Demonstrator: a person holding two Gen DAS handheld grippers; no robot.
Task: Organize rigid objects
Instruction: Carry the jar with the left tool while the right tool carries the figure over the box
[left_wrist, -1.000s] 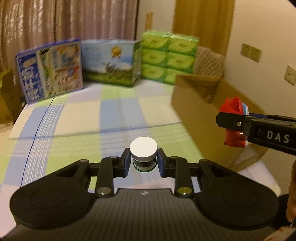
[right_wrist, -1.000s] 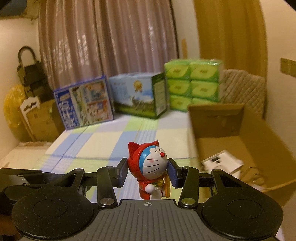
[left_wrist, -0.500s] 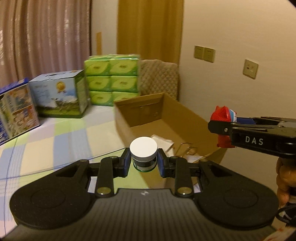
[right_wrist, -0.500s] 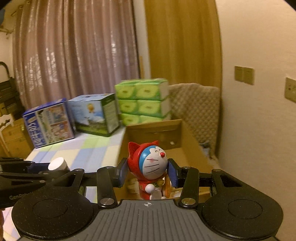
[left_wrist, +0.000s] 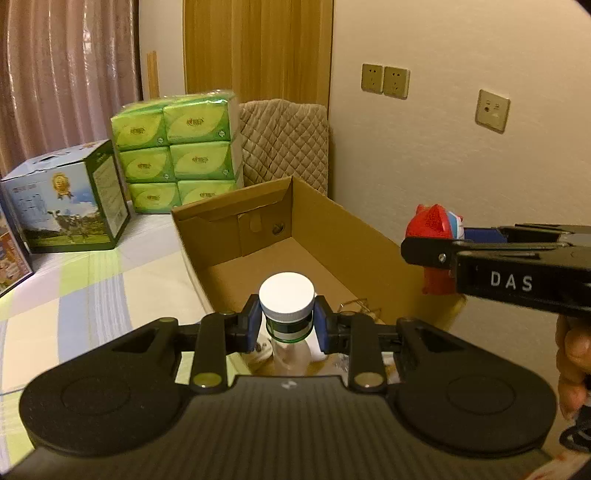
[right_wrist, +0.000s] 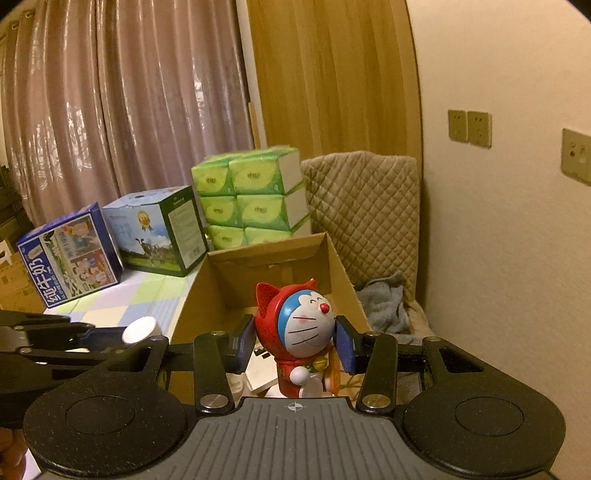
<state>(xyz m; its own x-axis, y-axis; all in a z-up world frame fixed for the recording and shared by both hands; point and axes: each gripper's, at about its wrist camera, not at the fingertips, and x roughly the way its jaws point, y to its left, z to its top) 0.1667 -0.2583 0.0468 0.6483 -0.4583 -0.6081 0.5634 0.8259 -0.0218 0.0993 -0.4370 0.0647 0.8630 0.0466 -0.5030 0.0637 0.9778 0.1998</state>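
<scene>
Step in hand: two rigid things are held above the near end of the open cardboard box (left_wrist: 332, 236), judged to be the carry just short of the drop.
Left gripper (left_wrist: 287, 325): pinched on the white-capped jar (left_wrist: 286, 295), the pads set against its neck just under the cap; the jar is held upright over the near left part of the box.
Right gripper (right_wrist: 291, 343): clamped on the red-hooded cat figure (right_wrist: 301, 328), one pad on each side of its head; the figure is kept upright over the near right part of the box.
Box contents: a white packet (right_wrist: 260, 363) and a wire object (left_wrist: 360, 306) are seen on the near floor; the far floor is bare cardboard.
Surroundings: the box is set on a checked bed (left_wrist: 92, 295), with green tissue packs (left_wrist: 173, 147) and a milk carton (left_wrist: 66, 206) at the far left.
Next move, as judged: each gripper is to be lowered inside the walls, preferably toward the bare far floor, and only then spread.
Care needed: the two grippers are close together, so the releases are better staggered.
</scene>
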